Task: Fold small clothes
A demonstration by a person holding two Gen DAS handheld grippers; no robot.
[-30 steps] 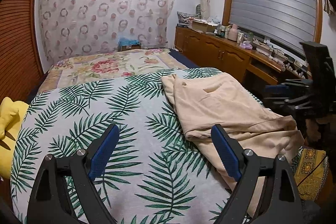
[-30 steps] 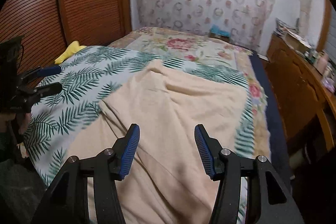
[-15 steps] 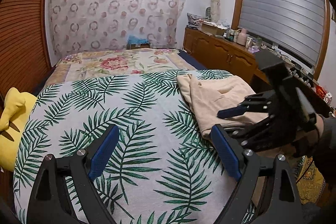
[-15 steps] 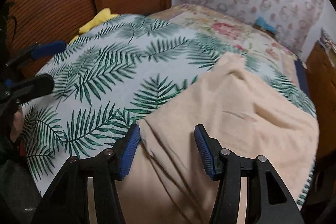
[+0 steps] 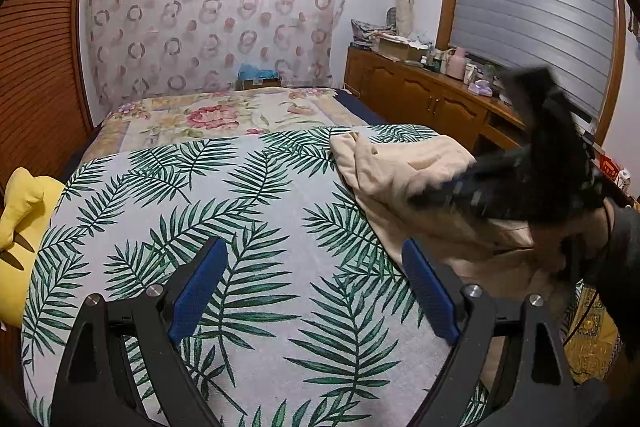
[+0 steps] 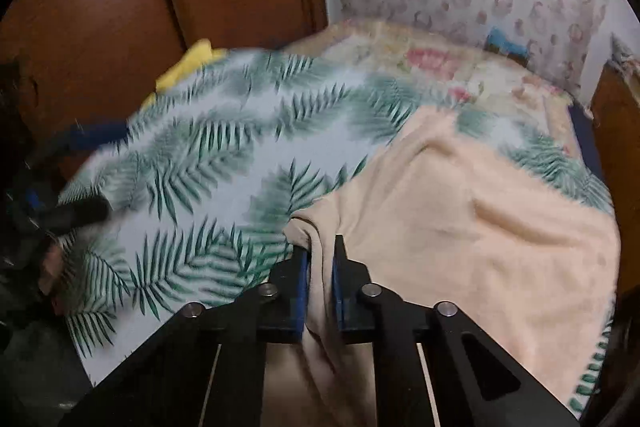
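Note:
A beige garment [image 5: 400,163] lies crumpled on the right side of the palm-leaf sheet [image 5: 240,211], partly hanging over the bed's near edge. In the right wrist view the garment [image 6: 460,207] fills the right half. My right gripper [image 6: 320,251] is closing, and its blue pads pinch a bunched fold at the garment's left edge. The left wrist view shows that right gripper [image 5: 424,197] as a blurred black shape over the cloth. My left gripper [image 5: 310,251] hangs open above bare sheet, left of the garment, with nothing between its fingers.
A yellow cushion [image 5: 20,219] sits at the bed's left edge beside a slatted wooden wall [image 5: 36,67]. A floral bedspread [image 5: 216,115] covers the far half. A cluttered wooden cabinet [image 5: 432,103] runs along the right, under a shuttered window.
My right gripper moved left to the garment's left edge and closed on a fold there. The left gripper stayed open in much the same place.

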